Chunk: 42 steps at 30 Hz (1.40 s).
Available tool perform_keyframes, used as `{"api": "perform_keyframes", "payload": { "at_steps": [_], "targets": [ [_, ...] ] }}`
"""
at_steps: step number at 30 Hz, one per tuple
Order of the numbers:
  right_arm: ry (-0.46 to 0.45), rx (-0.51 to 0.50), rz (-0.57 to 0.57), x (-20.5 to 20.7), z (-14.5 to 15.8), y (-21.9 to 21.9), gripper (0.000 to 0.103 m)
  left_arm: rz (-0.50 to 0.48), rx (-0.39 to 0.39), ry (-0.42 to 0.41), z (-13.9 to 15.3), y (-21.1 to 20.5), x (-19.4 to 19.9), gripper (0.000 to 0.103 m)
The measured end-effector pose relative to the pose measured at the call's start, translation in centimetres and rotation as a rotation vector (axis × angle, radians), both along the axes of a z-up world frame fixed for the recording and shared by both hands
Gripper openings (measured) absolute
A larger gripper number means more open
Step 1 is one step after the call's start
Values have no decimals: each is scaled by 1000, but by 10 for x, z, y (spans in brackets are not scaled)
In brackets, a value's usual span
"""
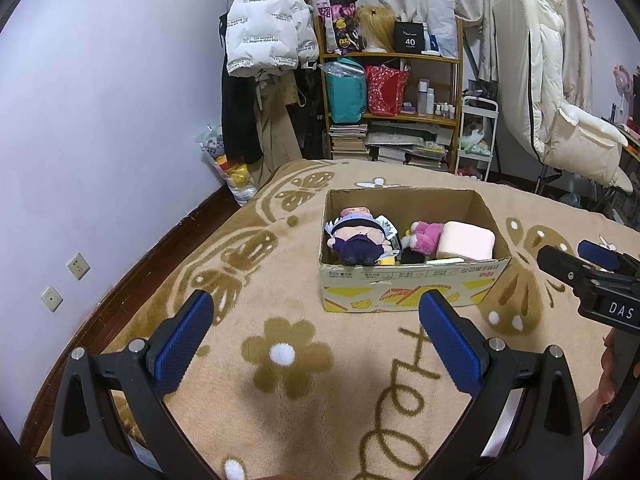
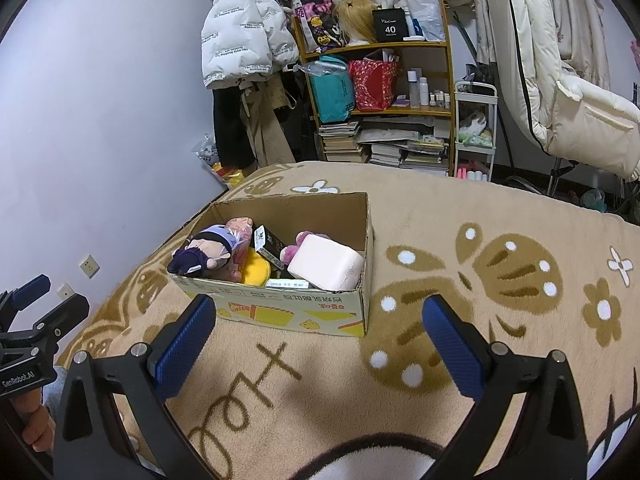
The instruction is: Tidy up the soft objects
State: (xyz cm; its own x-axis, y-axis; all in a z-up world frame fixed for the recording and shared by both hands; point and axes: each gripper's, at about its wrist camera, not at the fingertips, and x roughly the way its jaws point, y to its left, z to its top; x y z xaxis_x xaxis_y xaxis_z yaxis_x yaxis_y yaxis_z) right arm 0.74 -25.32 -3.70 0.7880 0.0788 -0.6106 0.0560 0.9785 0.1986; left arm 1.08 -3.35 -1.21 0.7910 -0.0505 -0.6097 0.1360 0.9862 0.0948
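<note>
An open cardboard box (image 1: 408, 286) (image 2: 296, 314) stands on the beige blanket. Inside lie a purple-haired plush doll (image 1: 360, 240) (image 2: 204, 254), a pink plush (image 1: 426, 236) (image 2: 298, 240), a pale pink cushion block (image 1: 466, 240) (image 2: 326, 268), a yellow soft item (image 2: 256, 270) and a small black box (image 2: 270, 246). My left gripper (image 1: 316, 304) is open and empty, hovering in front of the box. My right gripper (image 2: 318, 308) is open and empty, in front of the box too. Each gripper shows at the edge of the other's view.
The beige blanket (image 1: 288, 360) with brown flowers and butterflies covers the bed. A lilac wall (image 1: 100, 120) is at left. Behind the bed stand a cluttered shelf (image 1: 394, 92), hanging coats (image 1: 264, 32) and a white padded chair (image 1: 560, 112).
</note>
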Motion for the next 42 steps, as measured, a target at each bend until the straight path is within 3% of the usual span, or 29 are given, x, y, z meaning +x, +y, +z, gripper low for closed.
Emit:
{"api": "perform_keyframes", "payload": {
  "at_steps": [42],
  "targets": [
    [1, 4, -2, 1, 1, -2, 103, 10, -1, 3, 3, 0, -2, 101]
  ]
}}
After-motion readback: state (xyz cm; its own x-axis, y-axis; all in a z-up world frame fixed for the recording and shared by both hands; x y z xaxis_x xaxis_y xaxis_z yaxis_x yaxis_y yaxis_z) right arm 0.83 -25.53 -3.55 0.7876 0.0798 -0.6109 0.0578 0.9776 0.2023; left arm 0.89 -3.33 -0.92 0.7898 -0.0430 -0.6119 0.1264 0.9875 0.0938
